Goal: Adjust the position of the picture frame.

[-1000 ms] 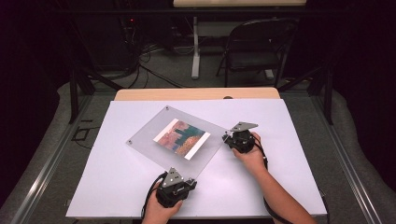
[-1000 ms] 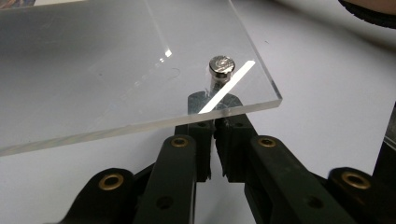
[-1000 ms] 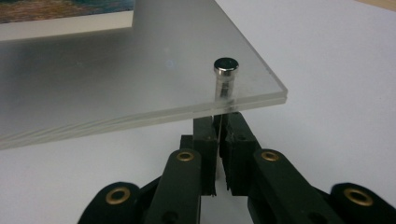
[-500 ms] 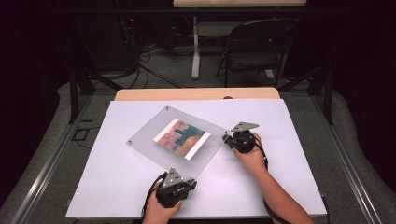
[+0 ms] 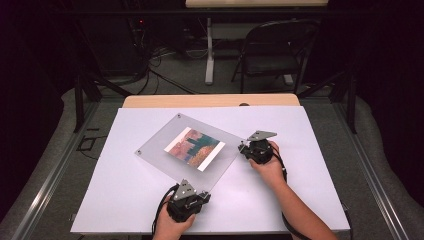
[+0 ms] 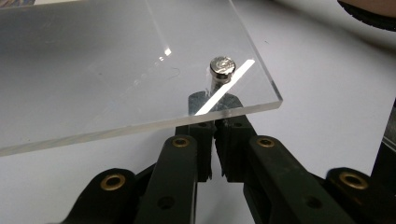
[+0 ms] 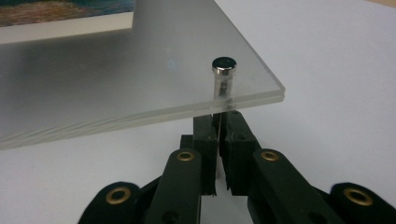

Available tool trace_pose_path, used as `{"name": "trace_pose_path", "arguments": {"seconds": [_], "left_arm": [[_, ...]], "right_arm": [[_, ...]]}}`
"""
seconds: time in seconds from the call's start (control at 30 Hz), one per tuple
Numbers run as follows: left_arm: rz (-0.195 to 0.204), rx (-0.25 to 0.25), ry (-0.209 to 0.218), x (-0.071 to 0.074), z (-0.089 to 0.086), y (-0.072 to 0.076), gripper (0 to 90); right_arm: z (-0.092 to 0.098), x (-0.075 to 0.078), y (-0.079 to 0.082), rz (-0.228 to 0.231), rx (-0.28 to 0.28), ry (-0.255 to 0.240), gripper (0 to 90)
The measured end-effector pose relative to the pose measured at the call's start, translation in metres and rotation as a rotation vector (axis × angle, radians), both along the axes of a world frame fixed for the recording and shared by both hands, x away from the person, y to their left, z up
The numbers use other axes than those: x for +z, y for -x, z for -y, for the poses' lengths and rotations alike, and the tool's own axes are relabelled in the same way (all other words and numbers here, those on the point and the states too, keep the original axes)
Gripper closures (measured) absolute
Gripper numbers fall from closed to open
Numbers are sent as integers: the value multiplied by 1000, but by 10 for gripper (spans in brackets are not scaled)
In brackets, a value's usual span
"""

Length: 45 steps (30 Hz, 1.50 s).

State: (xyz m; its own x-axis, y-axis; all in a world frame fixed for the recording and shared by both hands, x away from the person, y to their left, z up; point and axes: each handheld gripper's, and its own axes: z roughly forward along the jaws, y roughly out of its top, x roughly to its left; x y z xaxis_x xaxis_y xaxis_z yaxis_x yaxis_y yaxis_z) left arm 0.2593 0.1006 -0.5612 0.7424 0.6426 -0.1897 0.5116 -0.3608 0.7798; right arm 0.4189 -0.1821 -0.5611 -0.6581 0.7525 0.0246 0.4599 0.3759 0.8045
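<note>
While both my grippers — left gripper and right gripper — sit pressed together at corners of the acrylic photo frame, its metal standoff screws look undone — work barely started.

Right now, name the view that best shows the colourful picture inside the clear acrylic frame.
The high view: the whole colourful picture shows there. The right gripper view catches one corner; the left gripper view, a sliver at its top edge.

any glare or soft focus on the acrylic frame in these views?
High view: even light on the frame, dark surroundings. Left gripper view: bright glare streak across the frame corner by the standoff, far edge soft. Right gripper view: no streak, print blurred, standoff sharp.
</note>
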Motion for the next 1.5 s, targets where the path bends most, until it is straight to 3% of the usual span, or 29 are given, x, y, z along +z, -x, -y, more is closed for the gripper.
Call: {"name": "trace_pose_path", "arguments": {"seconds": [0.17, 0.43, 0.67, 0.97, 1.2, 1.5], "left_arm": [[-6, 1, -7, 3, -2, 0, 851], [-17, 1, 48, 19, -18, 0, 851], [-39, 30, 80, 28, -34, -5, 851], [-56, 62, 106, 35, -48, -24, 852], [-44, 99, 86, 35, -55, -44, 852], [-30, 146, 83, 33, -62, -63, 851]], "right_arm": [[-1, 3, 1, -13, -1, -1, 856], [1, 21, 11, 7, 19, -8, 858], [15, 33, 35, -6, 23, -23, 859], [31, 43, 67, -39, -12, -61, 858], [34, 43, 95, -73, -30, -111, 857], [26, 40, 98, -81, -42, -136, 857]]}}
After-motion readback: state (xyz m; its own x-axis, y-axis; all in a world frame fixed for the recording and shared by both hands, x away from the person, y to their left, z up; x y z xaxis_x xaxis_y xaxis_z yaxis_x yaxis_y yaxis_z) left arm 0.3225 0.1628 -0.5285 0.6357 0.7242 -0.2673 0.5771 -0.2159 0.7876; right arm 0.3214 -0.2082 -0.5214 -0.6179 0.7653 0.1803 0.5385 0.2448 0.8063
